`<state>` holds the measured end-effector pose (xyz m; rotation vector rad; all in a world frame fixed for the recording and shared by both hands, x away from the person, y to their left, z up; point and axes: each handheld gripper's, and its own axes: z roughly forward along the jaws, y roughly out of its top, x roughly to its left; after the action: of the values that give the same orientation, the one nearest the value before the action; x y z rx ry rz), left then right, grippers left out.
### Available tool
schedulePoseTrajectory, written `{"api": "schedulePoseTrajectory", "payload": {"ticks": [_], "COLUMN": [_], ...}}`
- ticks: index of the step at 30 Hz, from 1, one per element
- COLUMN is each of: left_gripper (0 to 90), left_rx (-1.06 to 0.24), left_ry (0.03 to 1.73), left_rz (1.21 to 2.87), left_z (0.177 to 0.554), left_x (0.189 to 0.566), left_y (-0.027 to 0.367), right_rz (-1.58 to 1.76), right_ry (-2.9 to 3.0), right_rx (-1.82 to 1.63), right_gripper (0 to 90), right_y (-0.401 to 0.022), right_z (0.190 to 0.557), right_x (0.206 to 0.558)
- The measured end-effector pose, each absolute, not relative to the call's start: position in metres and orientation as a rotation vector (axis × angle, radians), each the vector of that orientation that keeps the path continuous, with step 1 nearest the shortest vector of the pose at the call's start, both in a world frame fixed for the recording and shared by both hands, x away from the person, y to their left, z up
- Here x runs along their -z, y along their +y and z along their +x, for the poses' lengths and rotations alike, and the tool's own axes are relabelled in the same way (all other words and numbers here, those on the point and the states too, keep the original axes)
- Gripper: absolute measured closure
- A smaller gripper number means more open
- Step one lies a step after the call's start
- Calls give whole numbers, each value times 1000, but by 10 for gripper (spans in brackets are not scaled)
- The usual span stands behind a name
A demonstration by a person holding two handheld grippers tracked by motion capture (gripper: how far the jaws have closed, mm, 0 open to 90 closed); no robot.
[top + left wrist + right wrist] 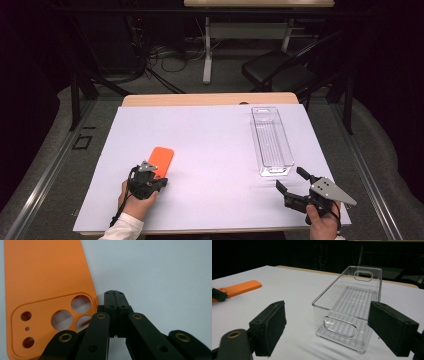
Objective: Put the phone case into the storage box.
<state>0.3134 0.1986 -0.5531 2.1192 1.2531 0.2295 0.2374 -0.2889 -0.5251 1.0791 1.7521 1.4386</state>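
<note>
From above we see a table [210, 150] covered in white, with a person's hands coming in from the near edge, a gripper in each; the left gripper [150, 181] sits at the near end of an orange phone case [161, 158], which lies flat with its back up on the left half of the table, its long axis running away from us and leaning slightly right; in the left gripper view the jaws are pressed together with nothing between them, their tips just beside the case's [47, 290] right edge, level with the camera cut-outs, so the case lies to the left of the closed tips; we judge this hand far the nearer to the case; to take it, the jaws would need to part and shift sideways over that edge.

The right gripper [291, 181] hovers at the near right, jaws wide apart and holding nothing, pointing at the near short end of a clear plastic bin [271, 141] that stands empty, its long axis running away from us; the bin [349, 307] lies straight ahead between the open pads, well apart from the case [239, 288].
</note>
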Motion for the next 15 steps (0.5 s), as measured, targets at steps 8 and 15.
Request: {"api": "schedulePoseTrajectory", "payload": {"ticks": [8, 15], "left_gripper": [900, 900], "left_rx": [-241, -261], "left_ry": [1314, 1344], "left_rz": [2080, 2064], "left_z": [314, 314], "left_x": [553, 554], "left_y": [217, 227], "right_rz": [1076, 1074], "right_ry": [1751, 1755], "right_rx": [-1439, -1437], "right_gripper": [144, 144], "right_y": [-289, -288], "right_z": [237, 238], "right_x": [525, 526]}}
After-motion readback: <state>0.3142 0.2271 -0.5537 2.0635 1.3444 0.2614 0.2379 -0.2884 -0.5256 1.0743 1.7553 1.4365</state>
